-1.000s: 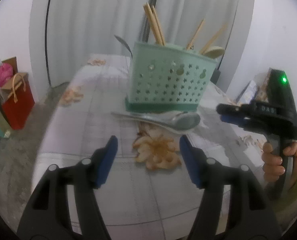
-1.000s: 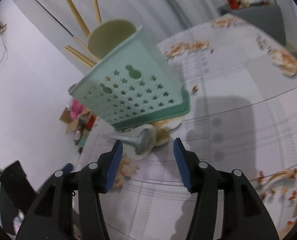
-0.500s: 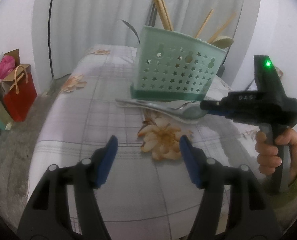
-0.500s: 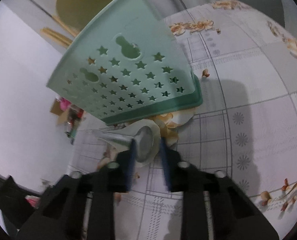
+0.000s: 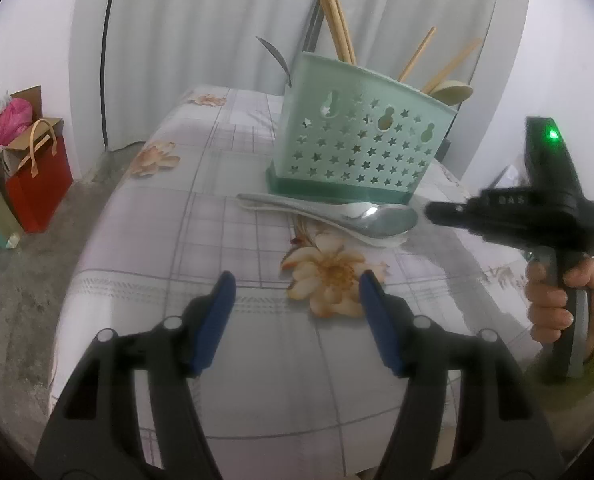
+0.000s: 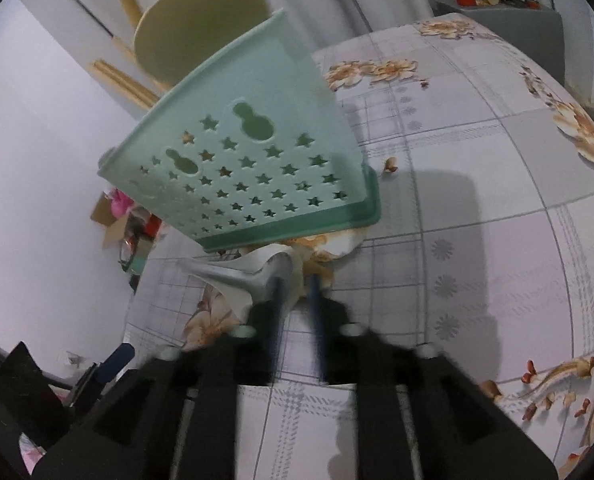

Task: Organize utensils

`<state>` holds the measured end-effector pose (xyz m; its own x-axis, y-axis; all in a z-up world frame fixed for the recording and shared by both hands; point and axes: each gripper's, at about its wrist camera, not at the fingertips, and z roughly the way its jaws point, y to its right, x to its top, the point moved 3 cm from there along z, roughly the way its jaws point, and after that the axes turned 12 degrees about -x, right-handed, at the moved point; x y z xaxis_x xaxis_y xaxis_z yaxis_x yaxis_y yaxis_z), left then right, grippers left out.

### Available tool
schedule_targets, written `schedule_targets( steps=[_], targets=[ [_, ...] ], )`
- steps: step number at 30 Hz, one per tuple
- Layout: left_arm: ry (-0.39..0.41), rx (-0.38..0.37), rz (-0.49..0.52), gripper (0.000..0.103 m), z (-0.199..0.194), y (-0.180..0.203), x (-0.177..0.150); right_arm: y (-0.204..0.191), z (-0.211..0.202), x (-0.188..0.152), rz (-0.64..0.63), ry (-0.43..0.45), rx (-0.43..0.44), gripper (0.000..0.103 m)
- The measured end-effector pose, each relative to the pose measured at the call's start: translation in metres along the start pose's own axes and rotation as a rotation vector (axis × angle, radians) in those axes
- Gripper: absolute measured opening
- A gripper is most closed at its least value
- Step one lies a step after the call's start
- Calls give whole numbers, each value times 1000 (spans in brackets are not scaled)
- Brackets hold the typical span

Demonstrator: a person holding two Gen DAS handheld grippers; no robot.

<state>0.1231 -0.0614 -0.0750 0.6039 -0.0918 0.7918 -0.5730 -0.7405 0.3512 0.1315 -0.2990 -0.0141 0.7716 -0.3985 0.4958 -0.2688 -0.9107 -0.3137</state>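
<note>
- Blue pads on black plastic arms: the left hand-held gripper (image 5: 295, 280) hovered with its jaws wide apart and nothing between them, over a printed flower.
- Smooth checked cloth covered the bench (image 5: 217, 360), which was bare around that gripper; its rounded left edge dropped to a rough grey floor.
- Farther on, a shiny metal spoon (image 5: 377, 216) lay nested on a white spoon (image 5: 381, 240), both flat, with their bowls to the right and their handles running left.
- The right hand-held gripper (image 6: 297, 284), held by a hand (image 5: 553, 300), pointed at those bowls from the right; its jaws had just been opening and stood narrowly apart, with the tips just beside the bowl rims and not clamped.
- Just behind the spoons stood a mint plastic caddy (image 5: 357, 148), pierced with stars, holding wooden chopsticks (image 5: 339, 28) and a cream ladle (image 5: 453, 92).
- Pale pleated curtains hung beyond.
</note>
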Motion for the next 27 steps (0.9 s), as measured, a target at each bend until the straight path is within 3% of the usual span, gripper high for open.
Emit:
schedule_targets(
  steps=[1,6,7,9,10,21,27],
  targets=[
    [2,0,3,60,-1,1,0,-4,1,1,-13,2,-4,37],
    [6,2,-2,60,-2,-1,0,-30,18,0,-143,8,-129,36],
    [6,1,-6,60,-2,-2,0,-32,22,-1,-157,1,-150,32],
    [7,-1,-10,60,-1,-2,0,-31,28,-3,-147,-16,-141,13],
    [8,-2,-10,60,-1,-3,0,-30,28,-3,-140,-13,-137,11],
    [22,-1,-28,60,-6,-10,-1,12,2,-3,-23,-63,-1,4],
    [42,14,-31,60,-8,-16,6,43,-14,-14,3,-96,2,4]
  ],
)
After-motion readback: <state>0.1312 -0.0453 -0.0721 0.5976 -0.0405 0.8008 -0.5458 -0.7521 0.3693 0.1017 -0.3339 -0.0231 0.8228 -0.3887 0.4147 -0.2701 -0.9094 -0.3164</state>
